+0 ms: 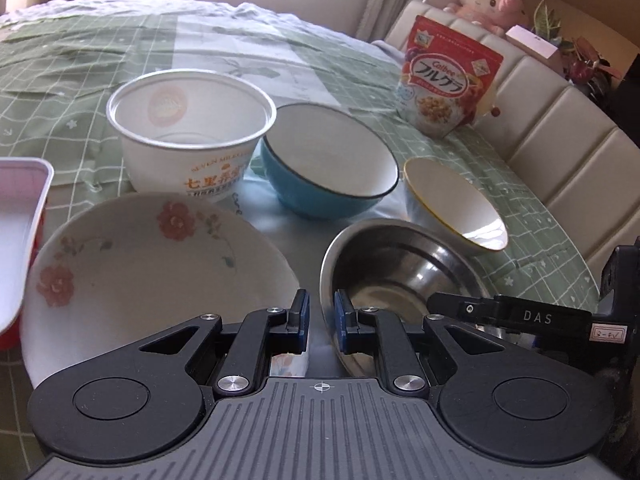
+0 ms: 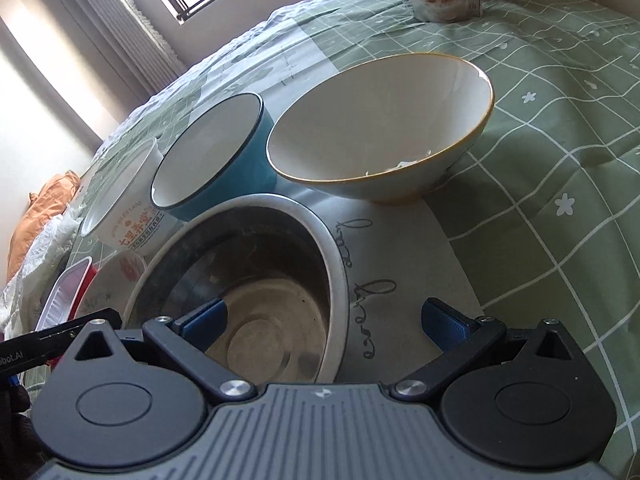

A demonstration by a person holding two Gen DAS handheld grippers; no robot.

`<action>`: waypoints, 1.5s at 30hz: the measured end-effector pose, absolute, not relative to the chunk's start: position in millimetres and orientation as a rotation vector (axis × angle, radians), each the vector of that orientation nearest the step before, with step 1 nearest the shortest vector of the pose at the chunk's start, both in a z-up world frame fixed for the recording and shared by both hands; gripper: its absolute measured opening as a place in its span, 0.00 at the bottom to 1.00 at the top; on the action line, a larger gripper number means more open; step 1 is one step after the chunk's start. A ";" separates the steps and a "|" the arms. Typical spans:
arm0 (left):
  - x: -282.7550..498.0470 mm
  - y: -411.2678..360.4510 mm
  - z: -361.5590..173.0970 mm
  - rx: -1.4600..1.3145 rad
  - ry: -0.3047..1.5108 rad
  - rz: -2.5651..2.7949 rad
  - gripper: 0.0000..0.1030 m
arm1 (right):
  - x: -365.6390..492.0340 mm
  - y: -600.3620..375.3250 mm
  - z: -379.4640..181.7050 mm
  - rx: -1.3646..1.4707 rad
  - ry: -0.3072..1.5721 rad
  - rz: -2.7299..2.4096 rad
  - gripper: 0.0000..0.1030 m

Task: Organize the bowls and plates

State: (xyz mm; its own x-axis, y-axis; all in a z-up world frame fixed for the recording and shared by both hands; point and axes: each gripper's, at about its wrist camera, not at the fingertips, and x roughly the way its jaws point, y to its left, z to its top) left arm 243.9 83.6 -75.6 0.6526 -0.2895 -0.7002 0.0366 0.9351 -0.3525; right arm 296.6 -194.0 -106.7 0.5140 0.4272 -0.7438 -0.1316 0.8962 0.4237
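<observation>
Five dishes sit bunched on the table point(image 1: 120, 52), and the steel bowl point(image 2: 248, 280) is nearest both tools. My guess is it's light, stiff, slick metal with a thin rolled rim, so pinch the rim wall, not the curved body. The right gripper point(image 2: 324, 322) tilts down over it, jaws spread, straddling its right rim. The left gripper point(image 1: 321, 320) tilts down too, jaws nearly together and empty, between the steel bowl and the flowered plate point(image 1: 152, 264).
</observation>
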 end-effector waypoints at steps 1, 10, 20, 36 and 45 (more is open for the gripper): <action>244.1 82.4 -77.5 -0.316 0.850 -0.178 0.15 | 295.7 -194.9 -108.8 0.334 0.975 0.351 1.00; 242.1 64.3 -82.9 -0.317 0.851 -0.147 0.18 | 299.9 -201.3 -109.8 0.375 1.004 0.380 1.00; 251.2 65.7 -95.6 -0.392 0.839 -0.137 0.17 | 272.5 -175.0 -87.9 0.104 0.741 0.202 0.63; 197.6 114.8 -61.5 -0.521 0.689 -0.145 0.20 | 258.5 -116.0 -34.6 0.125 0.750 0.400 0.44; 169.2 186.7 -71.5 -0.578 0.663 0.106 0.20 | 270.5 -12.5 -59.3 -0.017 0.833 0.566 0.44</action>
State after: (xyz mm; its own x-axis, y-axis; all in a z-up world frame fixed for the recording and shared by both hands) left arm 169.2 186.7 -71.5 0.7890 -0.0864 -0.6082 -0.2723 0.8383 -0.4723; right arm 270.5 -12.5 -59.3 0.5345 0.4689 -0.7031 -0.4816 0.8527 0.2025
